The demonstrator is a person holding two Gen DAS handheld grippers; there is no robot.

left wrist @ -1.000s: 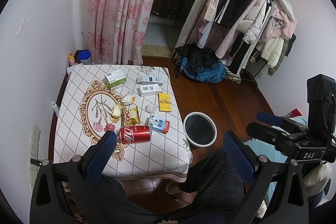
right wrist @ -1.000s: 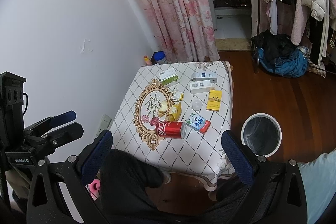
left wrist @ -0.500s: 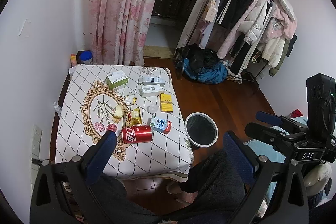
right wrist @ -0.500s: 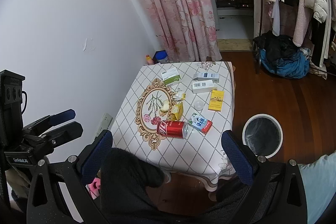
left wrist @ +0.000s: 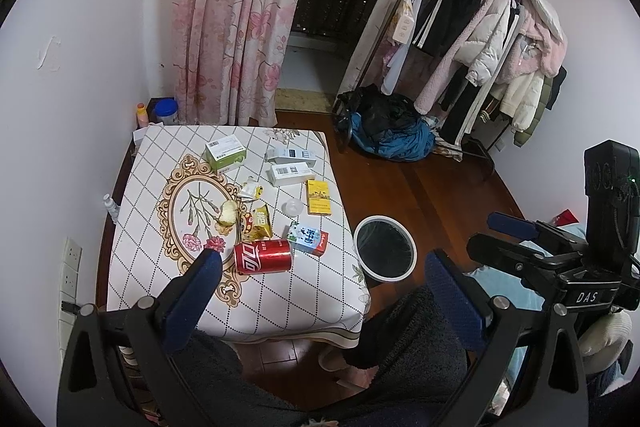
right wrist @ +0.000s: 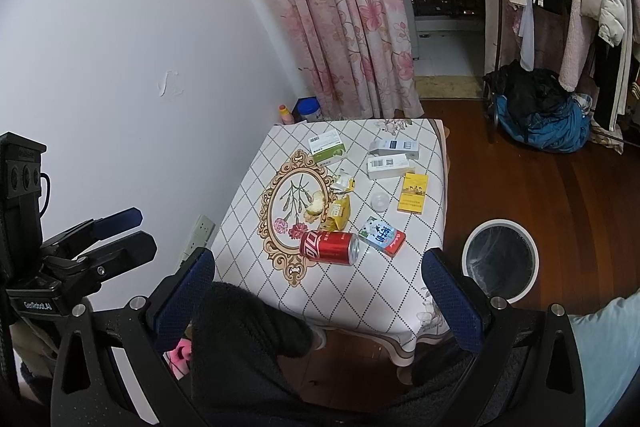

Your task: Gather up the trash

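A low table (left wrist: 304, 311) (right wrist: 384, 303) with a checked cloth carries trash: a red cola can (left wrist: 263, 256) (right wrist: 329, 247) lying on its side, a small milk carton (left wrist: 308, 238) (right wrist: 382, 236), yellow snack wrappers (left wrist: 258, 221) (right wrist: 338, 211), a bread piece (left wrist: 227, 212) (right wrist: 315, 205) and a clear cup lid (left wrist: 293, 206) (right wrist: 380, 203). A white-rimmed trash bin (left wrist: 385, 254) (right wrist: 500, 261) stands on the floor right of the table. My left gripper (left wrist: 320, 299) and right gripper (right wrist: 320, 299) are both open and empty, held high above the table's near edge.
A green box (left wrist: 225, 152), two white boxes (left wrist: 290, 165) and a yellow box (left wrist: 318, 197) lie at the table's far side. A white wall is on the left. A clothes rack (left wrist: 484, 39) and a blue bag (left wrist: 396, 139) stand beyond, on the wooden floor.
Both views have drifted slightly, so the table sits a little lower in frame. Nothing on the table has moved and both grippers stay open.
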